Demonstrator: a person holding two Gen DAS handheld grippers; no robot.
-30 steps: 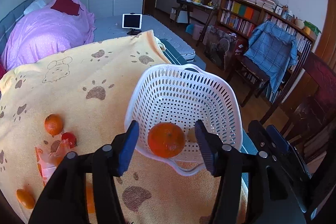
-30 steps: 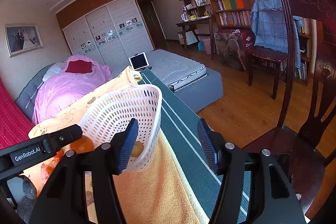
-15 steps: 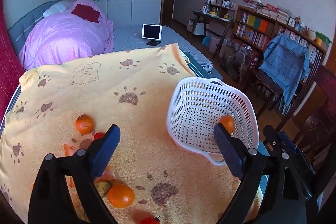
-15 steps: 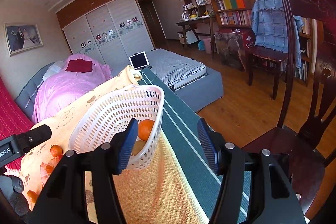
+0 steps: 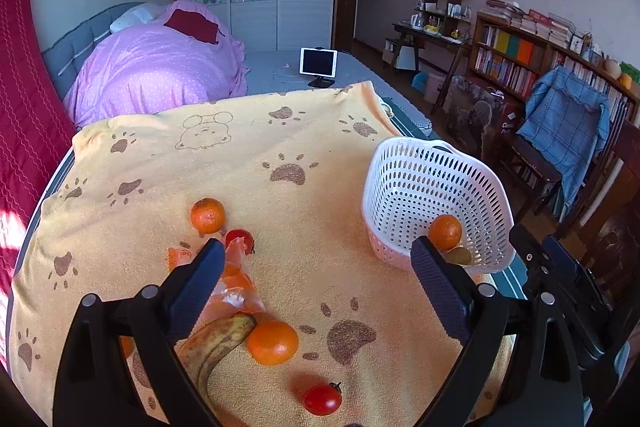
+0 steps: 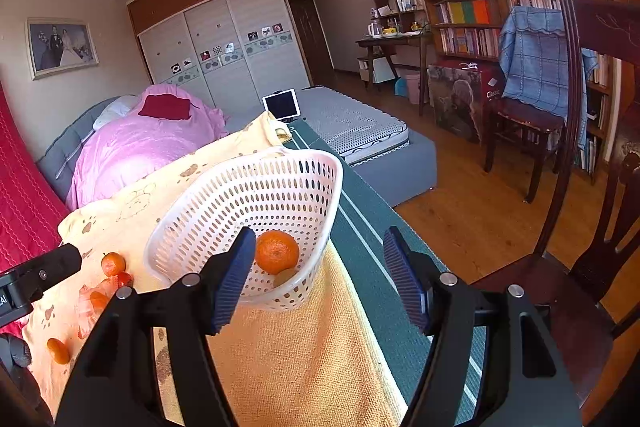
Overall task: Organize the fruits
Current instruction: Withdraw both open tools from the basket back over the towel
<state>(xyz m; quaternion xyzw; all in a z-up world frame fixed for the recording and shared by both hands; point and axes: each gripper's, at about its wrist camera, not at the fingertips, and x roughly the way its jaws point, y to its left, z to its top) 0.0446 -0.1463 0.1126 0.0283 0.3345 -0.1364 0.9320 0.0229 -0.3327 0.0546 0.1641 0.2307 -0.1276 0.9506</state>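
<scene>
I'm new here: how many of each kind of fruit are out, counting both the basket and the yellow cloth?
Oranges: 4
Cherry tomatoes: 2
Banana: 1
Small brownish fruit in the basket: 1
Total: 8, leaving out the orange pieces in the clear bag, which cannot be counted.

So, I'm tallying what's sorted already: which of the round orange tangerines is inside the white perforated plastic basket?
The tangerine lying in the white perforated plastic basket, beside a small brownish fruit. The other two tangerines lie loose on the yellow paw-print towel.
</scene>
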